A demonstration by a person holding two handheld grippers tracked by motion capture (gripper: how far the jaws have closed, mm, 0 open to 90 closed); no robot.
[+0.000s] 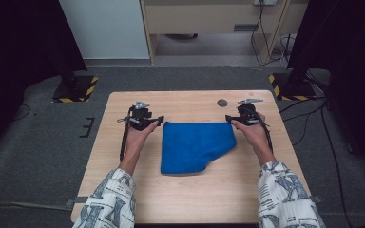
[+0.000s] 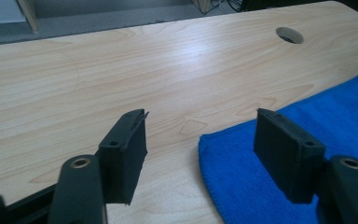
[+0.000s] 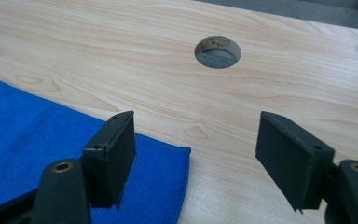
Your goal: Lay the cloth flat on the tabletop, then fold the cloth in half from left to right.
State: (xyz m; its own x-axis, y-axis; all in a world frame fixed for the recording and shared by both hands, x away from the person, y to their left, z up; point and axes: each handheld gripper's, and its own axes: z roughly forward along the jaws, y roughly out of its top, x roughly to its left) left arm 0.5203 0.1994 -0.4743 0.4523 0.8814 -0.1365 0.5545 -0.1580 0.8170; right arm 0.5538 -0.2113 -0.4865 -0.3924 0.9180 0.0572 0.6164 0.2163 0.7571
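A folded blue cloth [image 1: 195, 146] lies flat in the middle of the wooden table [image 1: 180, 199]. My left gripper [image 1: 158, 121] hovers at the cloth's far left corner, jaws apart and holding nothing; in the left gripper view that corner [image 2: 270, 154] sits below and between the left gripper [image 2: 200, 140] jaws. My right gripper [image 1: 229, 120] is at the far right corner, also open. In the right gripper view the cloth corner [image 3: 158, 172] lies on the table under the right gripper [image 3: 193, 144], clear of both pads.
A round cable hole [image 1: 222, 102] is in the table near the far edge, close to the right gripper. Two stand bases with yellow-black tape [image 1: 74, 88] [image 1: 290, 85] sit on the grey floor beyond the table. Bare wood surrounds the cloth.
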